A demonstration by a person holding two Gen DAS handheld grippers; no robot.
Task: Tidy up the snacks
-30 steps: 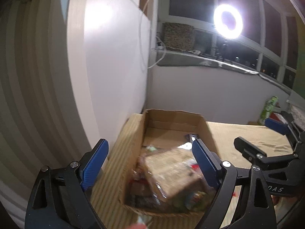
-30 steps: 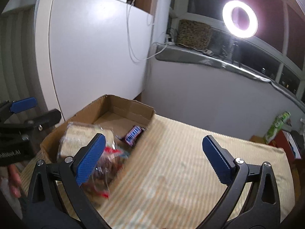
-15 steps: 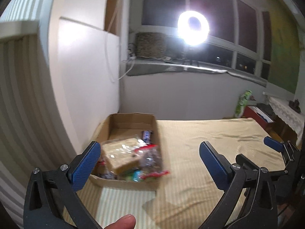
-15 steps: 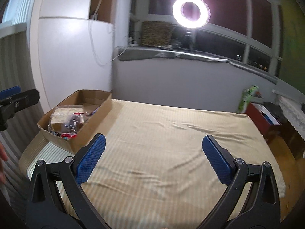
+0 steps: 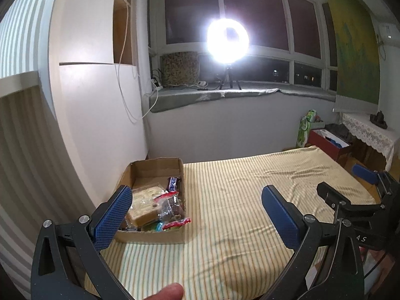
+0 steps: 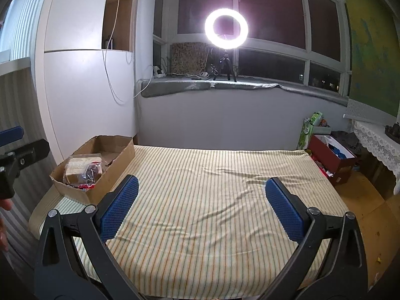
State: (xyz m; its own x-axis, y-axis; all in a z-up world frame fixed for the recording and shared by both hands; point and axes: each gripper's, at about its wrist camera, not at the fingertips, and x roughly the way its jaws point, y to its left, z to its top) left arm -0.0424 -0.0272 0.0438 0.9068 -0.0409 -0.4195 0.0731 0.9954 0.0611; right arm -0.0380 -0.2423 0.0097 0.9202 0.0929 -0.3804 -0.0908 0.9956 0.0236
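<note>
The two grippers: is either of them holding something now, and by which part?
Nothing is held. The left gripper and the right gripper are both open and empty; the snacks lie in the cardboard box.

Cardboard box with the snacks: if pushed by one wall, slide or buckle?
The cardboard box is shallow, open-topped and thin-walled, so a wall probably flexes first. It sits on the soft striped bedspread, which likely drags and wrinkles. Push low.

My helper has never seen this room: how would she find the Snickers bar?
On the striped bed, a cardboard box sits at the corner by the white cabinet. The Snickers bar stands against the box's window-side half, beyond the clear bags. It alone has a dark wrapper with white lettering.
</note>
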